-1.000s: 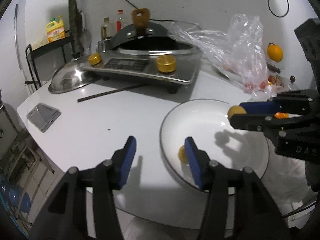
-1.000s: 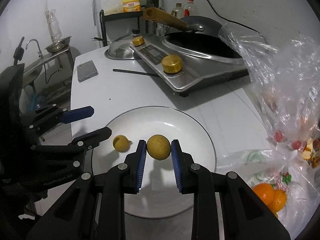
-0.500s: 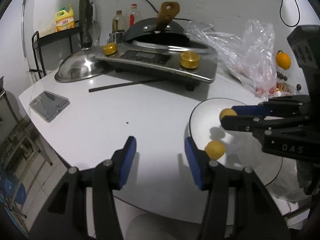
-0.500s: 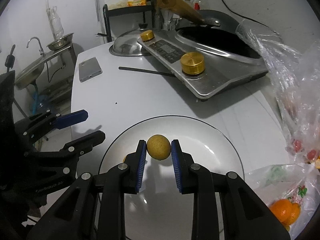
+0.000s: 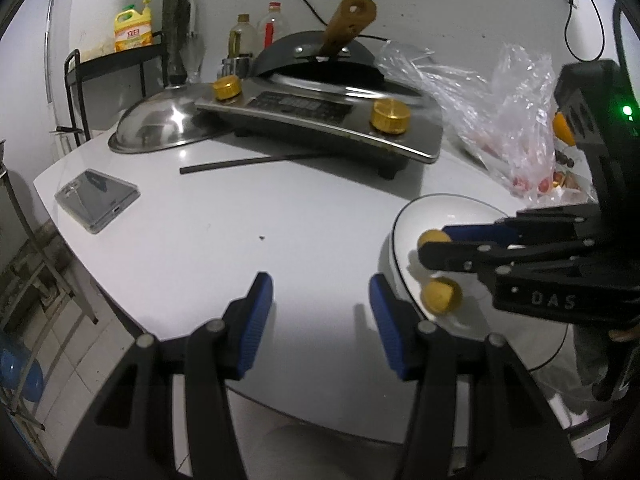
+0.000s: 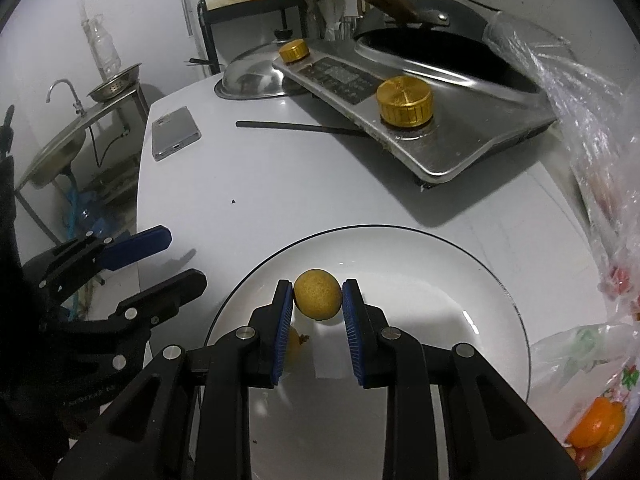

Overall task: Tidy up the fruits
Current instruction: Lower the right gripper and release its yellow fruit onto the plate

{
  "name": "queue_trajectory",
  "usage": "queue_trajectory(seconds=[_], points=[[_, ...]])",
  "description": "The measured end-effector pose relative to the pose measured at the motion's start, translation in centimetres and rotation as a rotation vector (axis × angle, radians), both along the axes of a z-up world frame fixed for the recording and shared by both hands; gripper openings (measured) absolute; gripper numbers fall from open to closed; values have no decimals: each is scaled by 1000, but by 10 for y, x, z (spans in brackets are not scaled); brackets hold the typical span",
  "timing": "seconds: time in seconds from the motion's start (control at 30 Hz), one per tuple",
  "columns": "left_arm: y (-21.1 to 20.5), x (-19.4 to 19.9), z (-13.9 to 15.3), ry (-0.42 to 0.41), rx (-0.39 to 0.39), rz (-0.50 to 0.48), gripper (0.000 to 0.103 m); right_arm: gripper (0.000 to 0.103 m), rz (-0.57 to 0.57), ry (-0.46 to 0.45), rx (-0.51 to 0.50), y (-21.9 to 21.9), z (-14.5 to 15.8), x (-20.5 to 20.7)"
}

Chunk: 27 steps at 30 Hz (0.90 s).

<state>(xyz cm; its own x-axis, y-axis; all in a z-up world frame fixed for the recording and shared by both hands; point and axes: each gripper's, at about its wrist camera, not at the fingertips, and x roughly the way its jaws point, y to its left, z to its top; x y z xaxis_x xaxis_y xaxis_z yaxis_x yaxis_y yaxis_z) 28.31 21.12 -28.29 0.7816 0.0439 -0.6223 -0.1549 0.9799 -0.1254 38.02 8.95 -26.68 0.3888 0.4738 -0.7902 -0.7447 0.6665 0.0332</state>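
My right gripper (image 6: 316,300) is shut on a small round yellow-brown fruit (image 6: 317,296) and holds it over the near-left part of a white plate (image 6: 460,280). A second like fruit (image 6: 294,344) lies on the plate, partly hidden behind the left finger. In the left wrist view the right gripper (image 5: 424,240) holds its fruit (image 5: 429,236) above the plate (image 5: 404,216), and the second fruit (image 5: 440,296) lies below it. My left gripper (image 5: 320,312) is open and empty over the bare table left of the plate; it also shows in the right wrist view (image 6: 176,256).
An induction cooker (image 5: 320,116) with a wok (image 6: 432,48) stands at the back, a steel lid (image 5: 160,124) left of it. A black stick (image 5: 256,162) and a phone (image 5: 96,200) lie on the table. A plastic bag (image 5: 504,112) with fruit, including an orange (image 6: 596,426), lies at the right.
My left gripper has drawn back to the left, off the plate. My right gripper has moved with its fruit toward the plate's left part, over the second fruit.
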Motion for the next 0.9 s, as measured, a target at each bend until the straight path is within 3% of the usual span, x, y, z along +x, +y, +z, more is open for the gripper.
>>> queue_trajectory(seconds=[0.53,0.9], points=[[0,-6,7,-16,4,5,52,28,-5,35,-1,4,-5,1],[-14,-18,27,-45,28,-13,52,28,-32,-14,32,-13,20,-10]])
